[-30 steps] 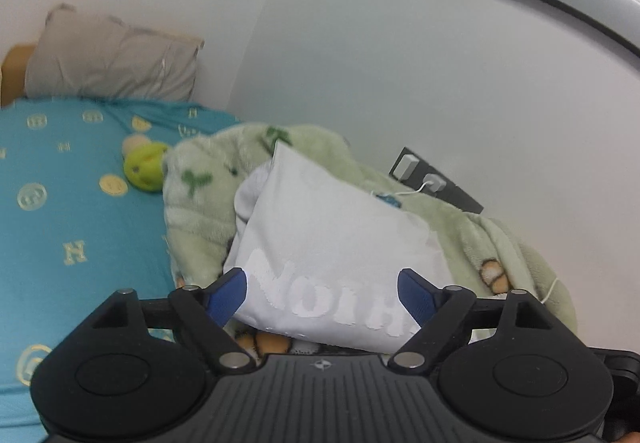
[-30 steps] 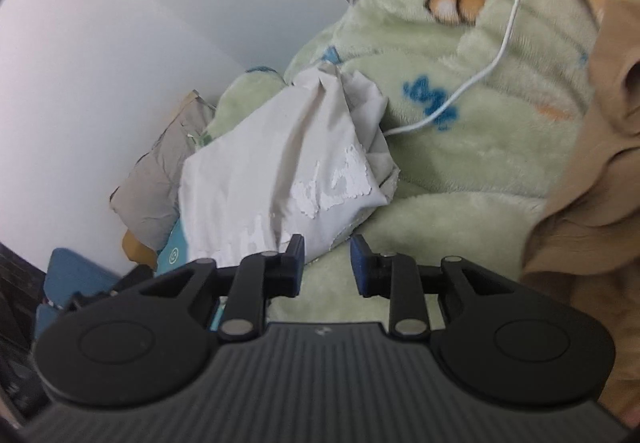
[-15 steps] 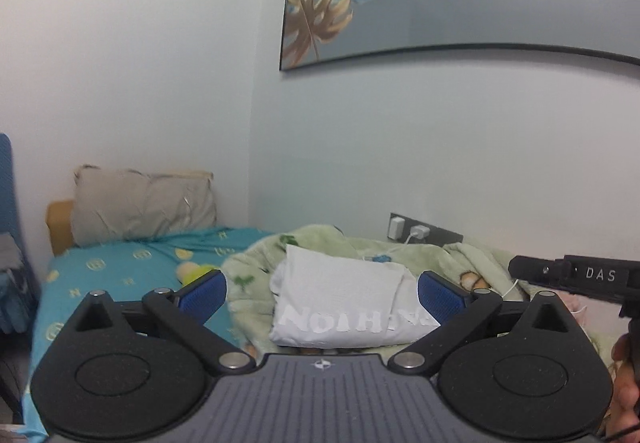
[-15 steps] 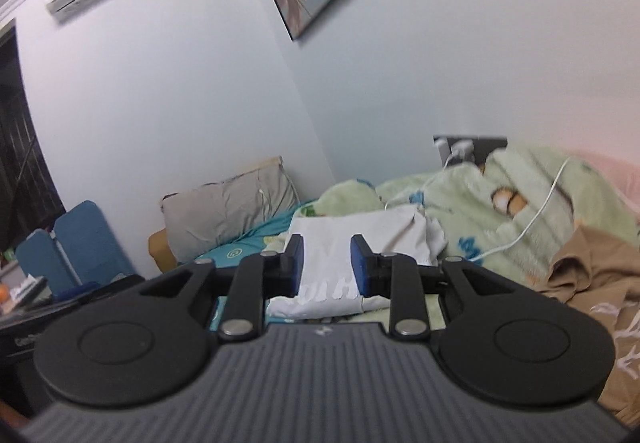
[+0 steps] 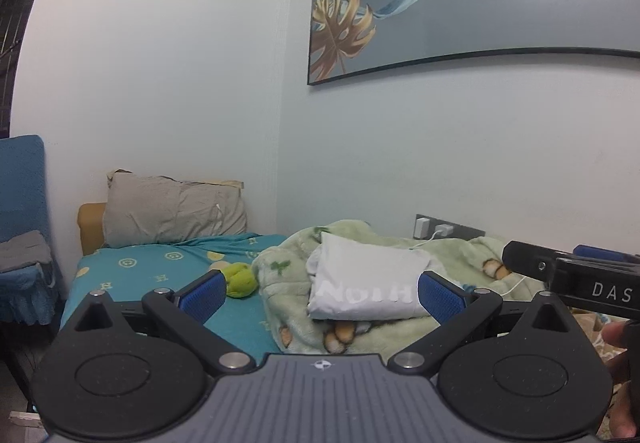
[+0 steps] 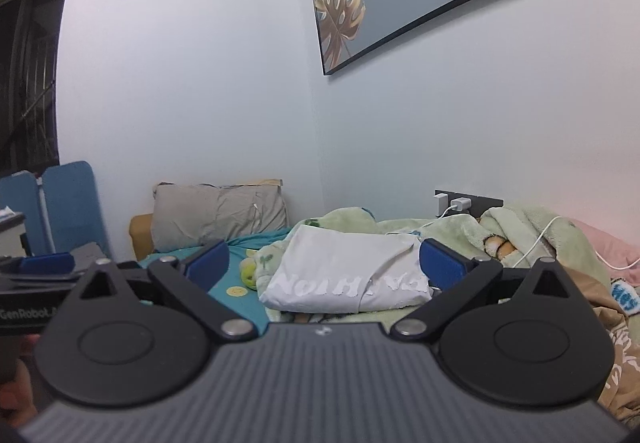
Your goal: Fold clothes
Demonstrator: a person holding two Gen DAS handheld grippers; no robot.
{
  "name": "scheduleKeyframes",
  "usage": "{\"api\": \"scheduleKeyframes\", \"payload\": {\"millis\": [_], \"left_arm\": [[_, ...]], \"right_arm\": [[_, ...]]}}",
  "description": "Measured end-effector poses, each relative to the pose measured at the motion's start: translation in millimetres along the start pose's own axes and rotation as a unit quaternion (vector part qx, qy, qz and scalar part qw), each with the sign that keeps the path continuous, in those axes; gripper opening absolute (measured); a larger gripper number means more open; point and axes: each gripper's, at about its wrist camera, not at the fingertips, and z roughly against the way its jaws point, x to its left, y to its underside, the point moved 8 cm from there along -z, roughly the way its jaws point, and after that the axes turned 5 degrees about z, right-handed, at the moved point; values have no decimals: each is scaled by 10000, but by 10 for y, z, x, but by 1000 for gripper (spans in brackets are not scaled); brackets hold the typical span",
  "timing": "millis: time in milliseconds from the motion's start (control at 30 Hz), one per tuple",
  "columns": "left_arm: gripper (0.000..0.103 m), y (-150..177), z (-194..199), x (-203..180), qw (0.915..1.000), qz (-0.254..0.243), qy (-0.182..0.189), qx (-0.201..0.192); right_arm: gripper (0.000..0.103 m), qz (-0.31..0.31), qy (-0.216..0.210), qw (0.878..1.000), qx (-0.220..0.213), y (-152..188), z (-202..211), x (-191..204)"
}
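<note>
Folded white T-shirt (image 5: 366, 285) resting atop green fleece blanket (image 5: 288, 283) on bed (image 5: 160, 271), print side up, apparently set aside as finished. Left gripper (image 5: 320, 293) spread wide, empty, well apart from shirt. Right gripper (image 6: 325, 263) opening, nothing between jaws. Tan garment (image 6: 616, 339) at right edge, cut off, probably next. White cable (image 6: 536, 243) trailing across blanket. Shirt lettering partly unreadable.

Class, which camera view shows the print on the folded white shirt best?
The right wrist view: the folded white shirt faces it with most of the lettering open. In the left wrist view the shirt shows fewer letters, and a blue pad covers the print's end.
</note>
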Motion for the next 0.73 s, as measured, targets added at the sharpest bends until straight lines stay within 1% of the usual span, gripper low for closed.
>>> {"api": "scheduleKeyframes", "payload": {"millis": [100, 333, 733], "left_arm": [[103, 68, 8, 75, 9999, 101, -41, -25], [103, 130, 100, 113, 9997, 50, -95, -208], [103, 176, 108, 102, 9997, 121, -141, -138]], "right_arm": [[103, 83, 64, 9999, 28, 73, -41, 45], [103, 115, 109, 9998, 136, 205, -121, 98], [103, 182, 117, 9996, 161, 235, -85, 122]]}}
